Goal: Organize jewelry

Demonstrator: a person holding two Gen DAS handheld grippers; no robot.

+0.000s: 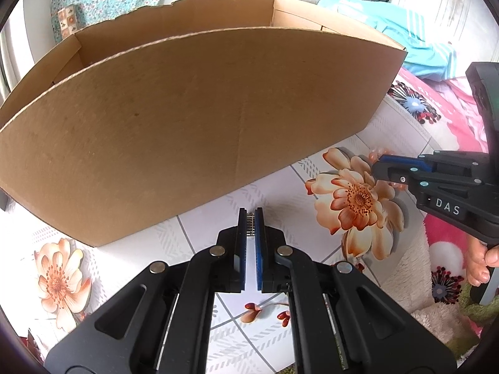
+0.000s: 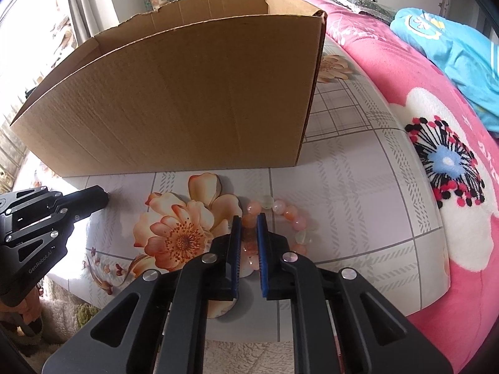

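The right gripper (image 2: 248,218) reaches low over the bench (image 2: 358,187), pinching one side of the bead bracelet (image 2: 290,215) lying there. The left gripper (image 1: 250,215) points at the cardboard box (image 1: 187,118), squeezing a small silver piece (image 1: 249,222).

Matt cardboard box (image 2: 174,99), glossy bead bracelet (image 2: 280,208), fleecy blanket (image 2: 389,71)

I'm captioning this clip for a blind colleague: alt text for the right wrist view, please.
The right gripper closes on a pink bead bracelet lying on a floral tabletop before a cardboard box. The left gripper is at left.
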